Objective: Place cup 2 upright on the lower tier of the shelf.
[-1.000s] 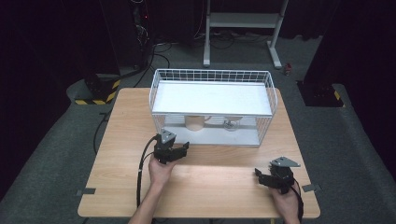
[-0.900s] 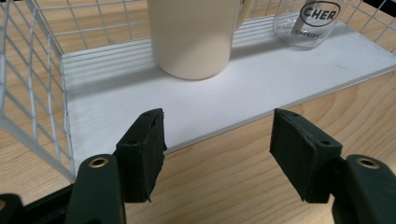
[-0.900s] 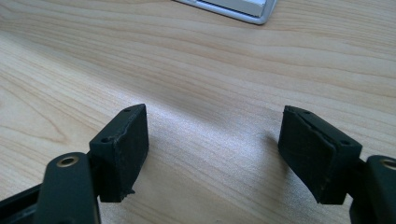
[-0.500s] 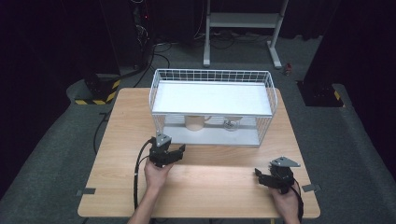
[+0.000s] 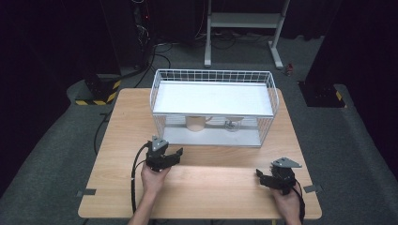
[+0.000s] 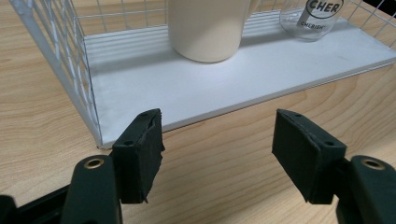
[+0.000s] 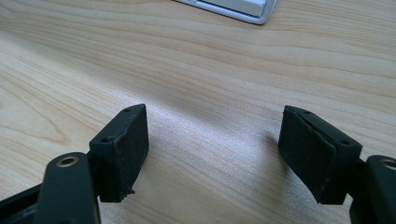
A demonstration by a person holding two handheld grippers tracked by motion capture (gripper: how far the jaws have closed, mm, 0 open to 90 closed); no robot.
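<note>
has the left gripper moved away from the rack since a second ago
Yes. In the high view the left gripper has drawn back from the wire rack toward the table's near edge, leaving more bare table between them. Its jaws are open and empty.

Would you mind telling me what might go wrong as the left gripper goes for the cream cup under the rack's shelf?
1. The cream cup stands on the rack's lower tray under the upper shelf, so the left gripper may well knock the shelf or the wire side wall.
2. The glass jar stands close beside the cup; a wide approach could tip it.
3. The open jaws look barely wider than the cup, so they might push it back.
</note>
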